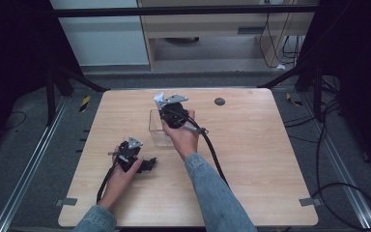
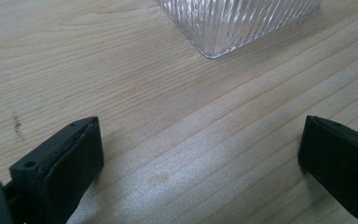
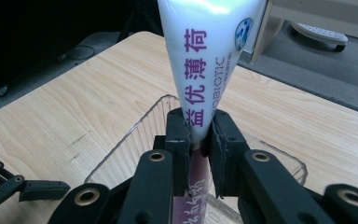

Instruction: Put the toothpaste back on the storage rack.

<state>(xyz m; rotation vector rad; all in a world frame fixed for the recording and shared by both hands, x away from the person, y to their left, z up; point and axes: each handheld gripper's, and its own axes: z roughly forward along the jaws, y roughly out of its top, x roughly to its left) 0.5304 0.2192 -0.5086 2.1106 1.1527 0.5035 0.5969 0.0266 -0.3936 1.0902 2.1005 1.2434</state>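
The left gripper (image 1: 147,164) rests low on the wooden table (image 1: 251,159) with its jaws wide apart and nothing between them, just near the clear ribbed plastic box (image 2: 242,23). The right gripper (image 3: 199,135) is squeezed tight on a white toothpaste tube (image 3: 205,60), held over the box; the tube looks soft, light and a bit slippery, so the flat, narrow part is probably the best place to pinch. The box walls are thin, and there is lots of bare table to the right.
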